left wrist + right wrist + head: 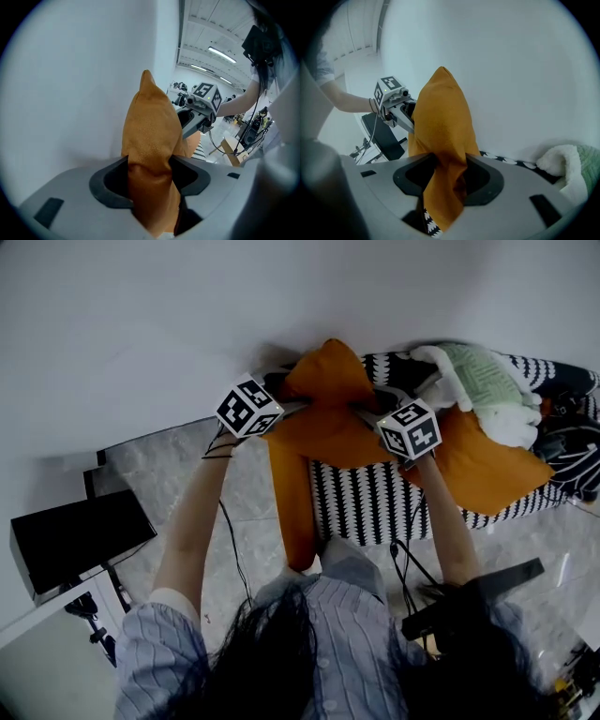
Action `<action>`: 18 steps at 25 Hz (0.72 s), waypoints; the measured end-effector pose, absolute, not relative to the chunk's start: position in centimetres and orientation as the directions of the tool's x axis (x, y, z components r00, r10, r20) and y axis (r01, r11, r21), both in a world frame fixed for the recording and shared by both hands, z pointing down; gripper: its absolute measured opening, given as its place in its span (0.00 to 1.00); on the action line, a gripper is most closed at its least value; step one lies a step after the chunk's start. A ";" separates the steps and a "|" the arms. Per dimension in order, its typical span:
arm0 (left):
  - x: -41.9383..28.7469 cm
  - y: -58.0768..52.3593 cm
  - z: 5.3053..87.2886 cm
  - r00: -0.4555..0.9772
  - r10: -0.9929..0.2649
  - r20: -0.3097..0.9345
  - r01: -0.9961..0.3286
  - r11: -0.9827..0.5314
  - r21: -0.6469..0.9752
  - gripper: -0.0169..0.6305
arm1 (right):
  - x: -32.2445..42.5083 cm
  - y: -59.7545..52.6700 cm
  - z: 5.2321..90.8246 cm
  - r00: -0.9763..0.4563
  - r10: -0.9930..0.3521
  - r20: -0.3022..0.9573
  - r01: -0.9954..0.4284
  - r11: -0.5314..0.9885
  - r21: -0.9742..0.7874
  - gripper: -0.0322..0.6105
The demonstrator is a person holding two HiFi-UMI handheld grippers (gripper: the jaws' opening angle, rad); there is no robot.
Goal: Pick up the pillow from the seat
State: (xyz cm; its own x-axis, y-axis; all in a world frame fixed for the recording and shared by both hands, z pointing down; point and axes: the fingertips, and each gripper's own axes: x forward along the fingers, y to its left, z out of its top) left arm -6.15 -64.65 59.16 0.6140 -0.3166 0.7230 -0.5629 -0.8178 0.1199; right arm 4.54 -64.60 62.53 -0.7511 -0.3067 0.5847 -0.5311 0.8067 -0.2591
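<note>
A black box (80, 540) stands on the grey floor (178, 465), well to the left of the left hand-held gripper (149, 169) and nearer the person. That hand-held gripper is clamped on one edge of the orange pillow (323, 379): in the left gripper view both jaws press into the fabric, which bunches between them and rises to a pointed corner in front of the white wall (141, 324). Just below this hand-held gripper, a strip of orange fabric (286, 507) hangs down the left edge of the black-and-white patterned seat (370, 502).

The pillow sits between the two hand-held grippers, above the back of the seat; whether it is clear of the seat cannot be told.

The right hand-held gripper (451, 176) pinches the opposite edge of the same pillow, its jaws narrowed onto a fold of fabric, with the seat's pattern showing under them. To its right, more orange fabric (483, 470) lies on the seat; whether that is a second cushion cannot be told. Beyond it, by the wall, lies a white and green plush toy (487, 390).
</note>
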 end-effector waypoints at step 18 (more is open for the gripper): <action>-6.2 -55.4 47.0 0.580 -0.462 0.671 -0.546 -0.832 -0.101 0.42 | 4.2 -56.4 51.1 -0.777 -0.377 0.504 -0.520 0.836 -0.176 0.34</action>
